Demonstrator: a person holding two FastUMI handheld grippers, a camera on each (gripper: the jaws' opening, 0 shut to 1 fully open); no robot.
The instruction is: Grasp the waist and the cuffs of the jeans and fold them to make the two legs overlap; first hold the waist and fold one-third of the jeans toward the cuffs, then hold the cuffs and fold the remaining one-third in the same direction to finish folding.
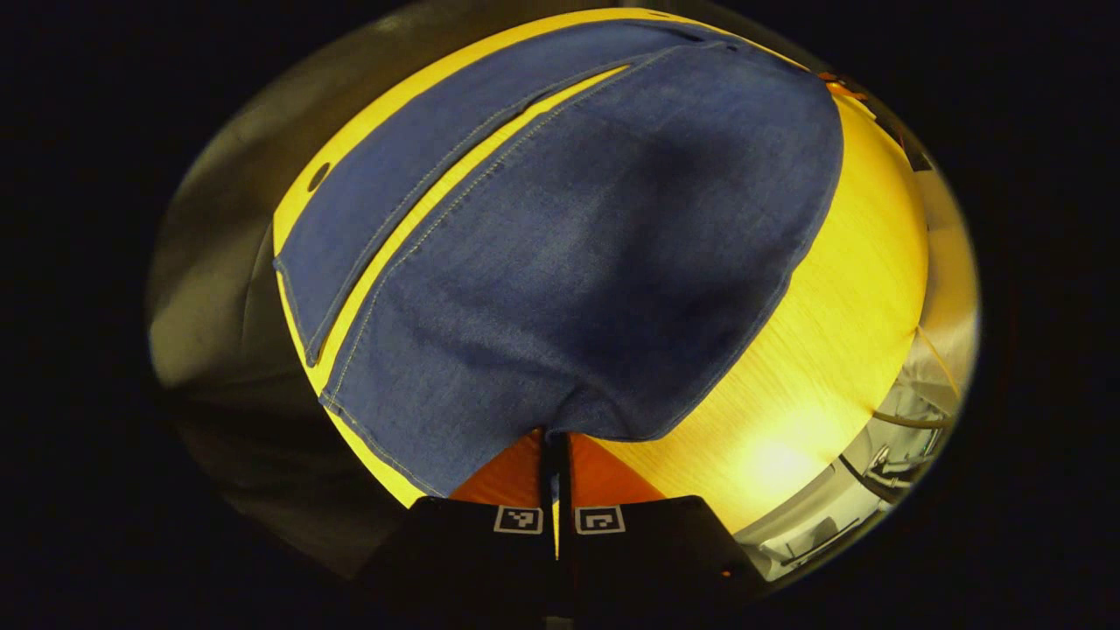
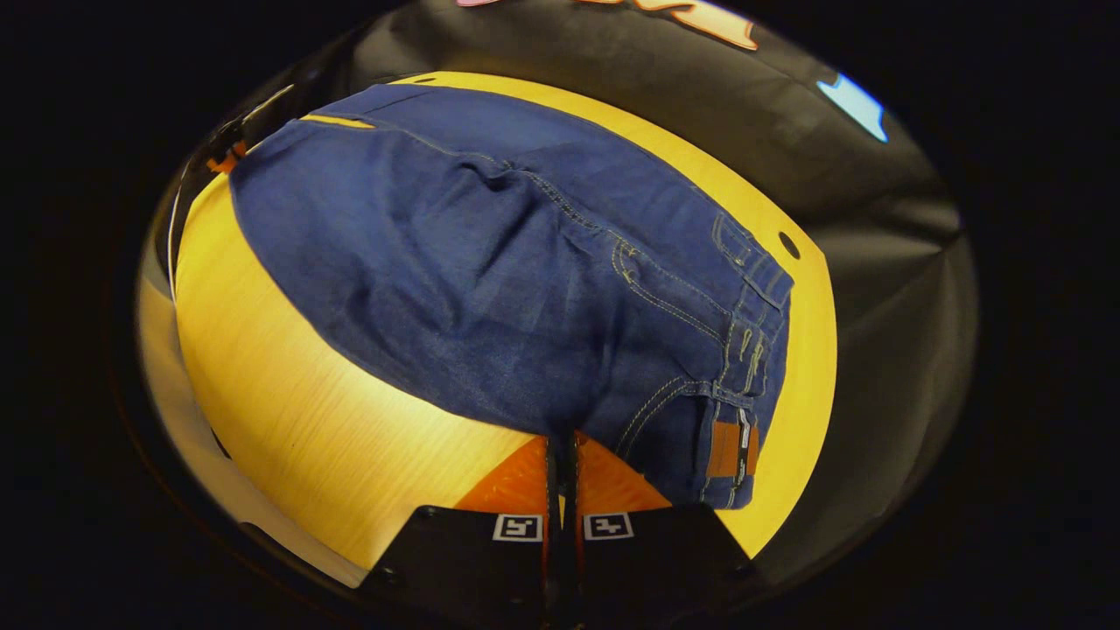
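Yellow wooden worktop (image 1: 814, 350) under everything, with blue jeans (image 1: 569, 262) spread flat along it. Left tongs (image 1: 555, 442) clenched on the near leg's edge at the cuff end; right tongs (image 2: 563, 446) clenched on the same near edge by the waist (image 2: 744, 350). Long axis running from one pair of tongs to the other, second leg lying beyond, across a narrow gap. Judging from that: near leg to be carried away over the far one, both ends lifted together.

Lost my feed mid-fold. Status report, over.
Left gripper shut on jeans near the cuff end; right gripper shut on them near the waist. Legs not yet overlapped, flat on table. Nothing in the way.
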